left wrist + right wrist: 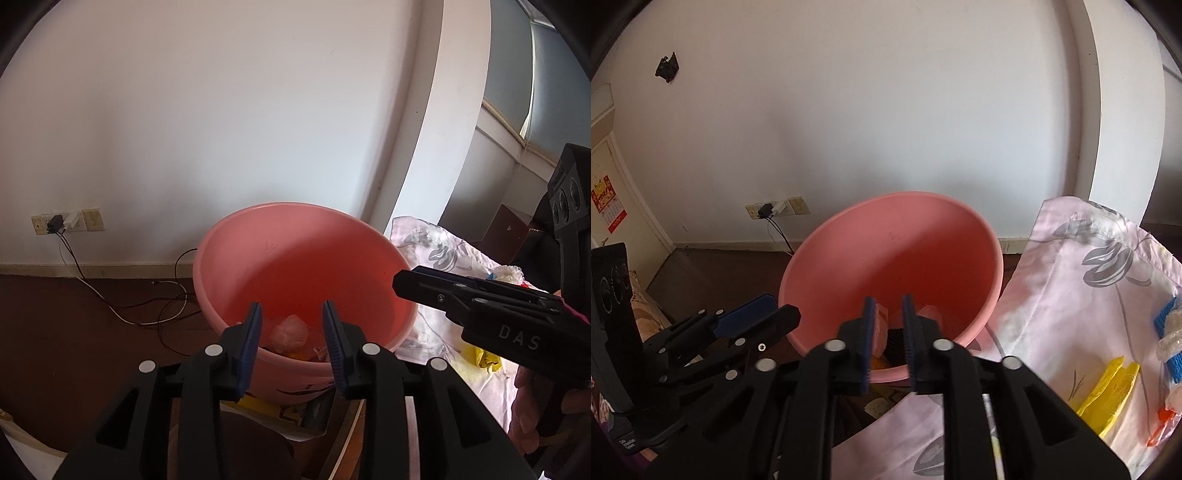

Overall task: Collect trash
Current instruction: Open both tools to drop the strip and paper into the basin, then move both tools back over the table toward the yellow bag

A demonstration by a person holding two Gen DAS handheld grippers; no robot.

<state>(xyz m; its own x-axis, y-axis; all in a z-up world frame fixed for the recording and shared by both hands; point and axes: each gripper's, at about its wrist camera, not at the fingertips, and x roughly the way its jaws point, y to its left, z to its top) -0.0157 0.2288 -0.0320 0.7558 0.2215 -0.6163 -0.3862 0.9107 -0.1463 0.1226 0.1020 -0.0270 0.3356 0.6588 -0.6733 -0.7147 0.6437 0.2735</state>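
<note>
A pink plastic bucket (pixel 295 258) stands on the floor against the white wall; it also shows in the right wrist view (pixel 897 254). Crumpled clear plastic (pixel 290 332) and other scraps lie at its bottom. My left gripper (pixel 291 317) is open and empty over the bucket's near rim. My right gripper (pixel 888 306) is open and empty, also over the near rim; it shows from the side in the left wrist view (pixel 402 282). More trash lies on the flowered cloth: a yellow wrapper (pixel 1108 391), a blue-and-clear packet (pixel 1171 332) and an orange scrap (pixel 1161 424).
The pale flowered cloth (pixel 1071 295) covers a surface right of the bucket. Wall sockets with a plugged adapter (pixel 55 223) and loose cables (pixel 122 306) lie on the dark floor to the left. A wall calendar (pixel 607 208) hangs far left.
</note>
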